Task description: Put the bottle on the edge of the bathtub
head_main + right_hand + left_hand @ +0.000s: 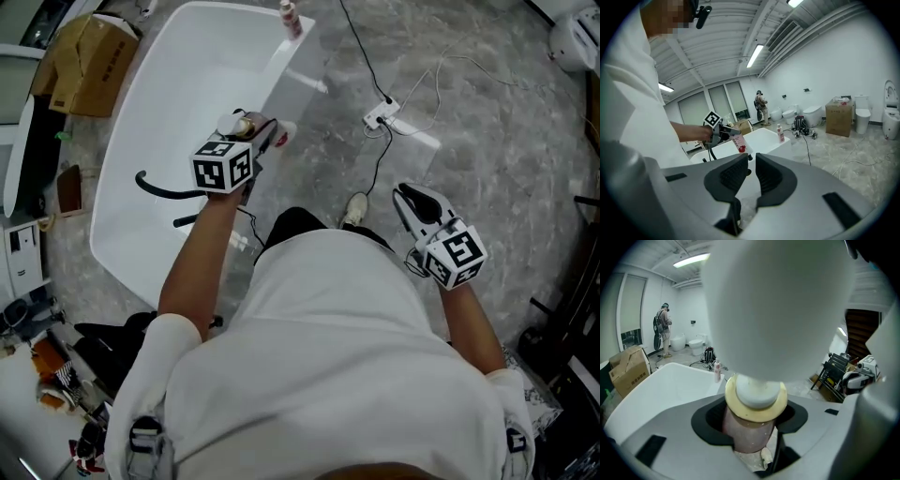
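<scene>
Seen from the head view, the left gripper [253,133] reaches over the right rim of the white bathtub [187,84]. It is clamped on the bottle [279,134], which is tilted in the air above that rim. A second bottle [291,19] stands on the tub's far end, and the right gripper [412,199] hangs well apart over the stone floor [469,112]. The left gripper view shows the jaws pinching the pink bottle just under its gold collar and white cap. In the right gripper view the jaws sit almost together with only a slit between them and nothing in it; beyond them the bottle hangs slanted above the tub.
</scene>
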